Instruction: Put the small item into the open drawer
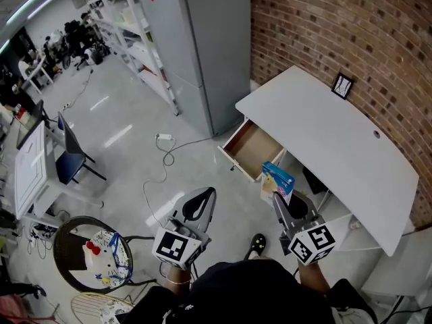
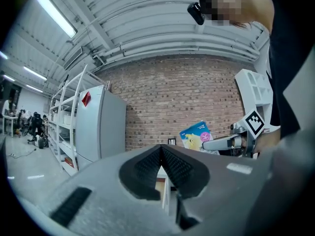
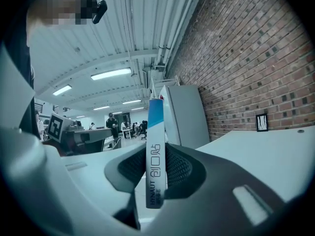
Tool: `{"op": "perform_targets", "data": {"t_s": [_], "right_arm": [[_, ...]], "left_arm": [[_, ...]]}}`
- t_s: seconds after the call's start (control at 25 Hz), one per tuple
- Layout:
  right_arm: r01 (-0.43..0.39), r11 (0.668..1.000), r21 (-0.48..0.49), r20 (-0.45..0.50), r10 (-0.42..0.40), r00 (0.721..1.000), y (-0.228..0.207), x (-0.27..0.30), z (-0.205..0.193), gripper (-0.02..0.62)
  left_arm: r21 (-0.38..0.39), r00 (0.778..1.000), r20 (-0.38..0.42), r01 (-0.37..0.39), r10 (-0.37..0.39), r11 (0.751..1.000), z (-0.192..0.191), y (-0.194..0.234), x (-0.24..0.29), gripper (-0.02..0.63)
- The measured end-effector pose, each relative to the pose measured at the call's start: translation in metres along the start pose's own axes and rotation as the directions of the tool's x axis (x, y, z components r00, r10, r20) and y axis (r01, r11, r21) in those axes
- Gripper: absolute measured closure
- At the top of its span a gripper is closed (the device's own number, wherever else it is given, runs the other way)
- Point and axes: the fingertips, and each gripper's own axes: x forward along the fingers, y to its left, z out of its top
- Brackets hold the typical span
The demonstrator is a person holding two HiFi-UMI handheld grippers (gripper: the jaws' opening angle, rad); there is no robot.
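Observation:
A small flat blue packet (image 1: pixel 277 179) stands clamped edge-on in my right gripper (image 1: pixel 276 198), which is shut on it; the right gripper view shows its white and blue edge (image 3: pixel 156 151) between the pads. The packet hangs just right of the open wooden drawer (image 1: pixel 251 150), which is pulled out from the white desk (image 1: pixel 337 147) toward the lower left. My left gripper (image 1: pixel 202 201) is shut and empty, held low over the floor left of the drawer. In the left gripper view the packet (image 2: pixel 196 135) shows at the right, held by the right gripper.
A brick wall (image 1: pixel 351 32) runs behind the desk, and a small framed picture (image 1: pixel 342 85) leans on it. A grey cabinet (image 1: pixel 202 46) stands left of the desk. A cable (image 1: pixel 162 160) lies on the floor. A round stool (image 1: pixel 91 252) and a blue chair (image 1: pixel 71 155) stand at the left.

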Motion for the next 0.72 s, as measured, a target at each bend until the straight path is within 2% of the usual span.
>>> {"op": "perform_targets", "data": {"t_s": [0.32, 0.72], "right_arm": [[-0.076, 0.997, 0.01, -0.003, 0.076, 0.997, -0.032, 0.028, 0.008, 0.502], [-0.11, 0.993, 0.035, -0.005, 0.11, 0.994, -0.076, 0.046, 0.01, 0.502]], "left_arm": [[0.013, 0.996, -0.022, -0.082, 0.082, 0.997, -0.002, 0.012, 0.028, 0.614], [0.034, 0.992, -0.04, -0.121, 0.123, 0.992, -0.003, 0.017, 0.071, 0.614]]}}
